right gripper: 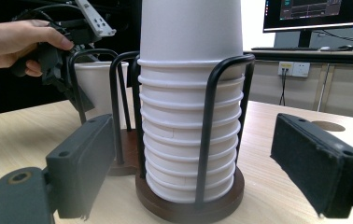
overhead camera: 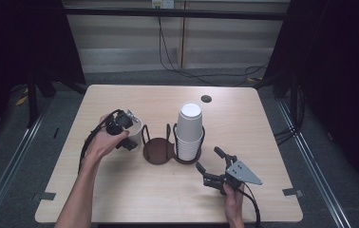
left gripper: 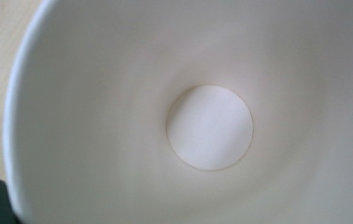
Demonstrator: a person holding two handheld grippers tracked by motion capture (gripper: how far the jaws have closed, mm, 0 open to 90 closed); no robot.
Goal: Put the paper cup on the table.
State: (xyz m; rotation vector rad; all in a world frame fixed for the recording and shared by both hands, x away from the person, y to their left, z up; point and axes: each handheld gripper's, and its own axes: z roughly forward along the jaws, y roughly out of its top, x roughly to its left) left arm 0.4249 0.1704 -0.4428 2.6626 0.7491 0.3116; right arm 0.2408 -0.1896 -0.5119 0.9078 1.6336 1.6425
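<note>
A single white paper cup [overhead camera: 137, 127] stands upright on the table, left of a dark wooden cup holder [overhead camera: 157, 153] with black wire hoops. My left gripper [overhead camera: 131, 137] reaches down at the cup's rim; its own view looks straight into the cup [left gripper: 209, 126], with one jaw just outside the wall at bottom left. Whether the pads press the wall is hidden. The holder's right bay carries a tall stack of white cups [overhead camera: 188, 130]; the left bay is bare. My right gripper [overhead camera: 209, 159] rests low by the stack [right gripper: 188, 116], open, its pads [right gripper: 83, 163] wide on either side.
The light wooden table [overhead camera: 120, 199] has a round cable hole [overhead camera: 206, 99] near its far edge. Cables trail on the floor behind it. A monitor [right gripper: 314, 14] and a wall socket stand beyond the table in the right gripper view.
</note>
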